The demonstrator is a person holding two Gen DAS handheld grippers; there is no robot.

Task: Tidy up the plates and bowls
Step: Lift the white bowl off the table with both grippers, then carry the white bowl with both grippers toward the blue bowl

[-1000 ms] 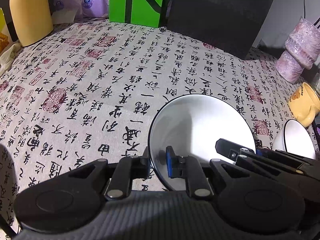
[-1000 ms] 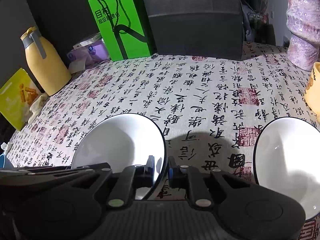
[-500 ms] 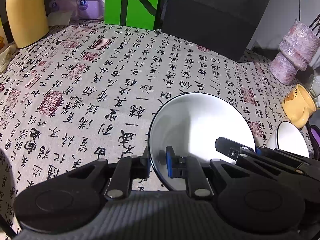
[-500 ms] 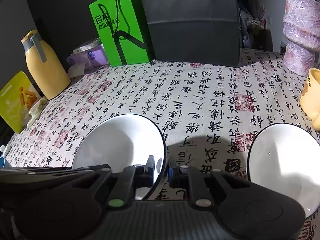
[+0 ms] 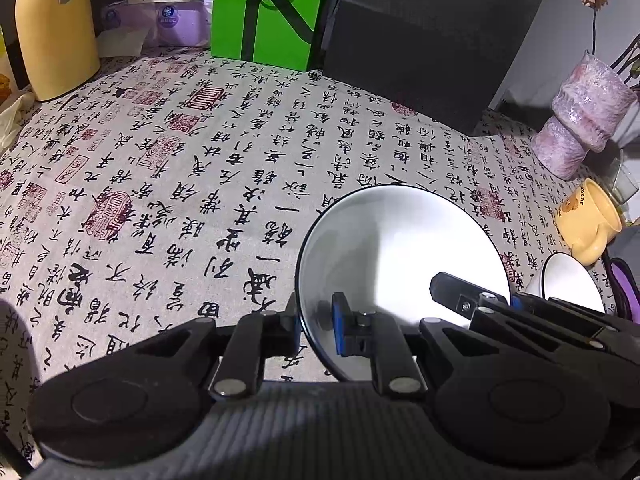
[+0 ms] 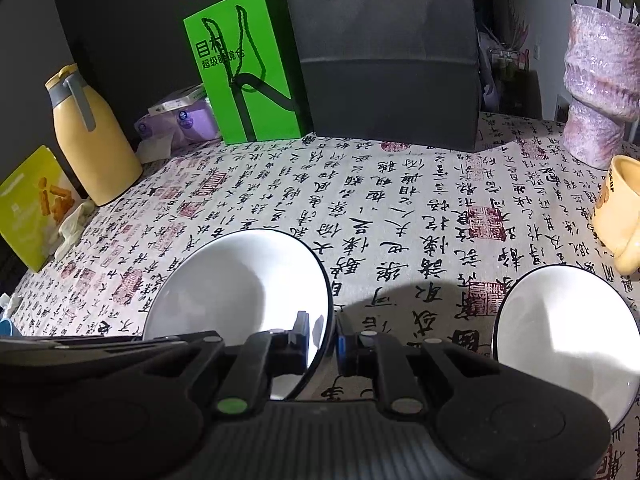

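Observation:
A white bowl with a dark rim (image 5: 400,248) is held above the calligraphy tablecloth by both grippers. My left gripper (image 5: 316,320) is shut on its left rim. My right gripper (image 6: 324,338) is shut on its right rim; the same bowl shows in the right wrist view (image 6: 240,280). The right gripper's body also shows at the right of the left wrist view (image 5: 520,312). A second white bowl (image 6: 568,328) sits on the cloth to the right, also seen small in the left wrist view (image 5: 568,280).
A yellow mug (image 6: 620,216) and a purple vase (image 6: 600,92) stand at the right. A green bag (image 6: 248,68), a dark box (image 6: 388,52), tissue packs (image 6: 180,120), a yellow jug (image 6: 92,136) and a snack packet (image 6: 28,204) line the back and left.
Both grippers have carried the bowl forward and a little up; the far objects look closer and the second bowl has slid lower right. Both grips are unchanged.

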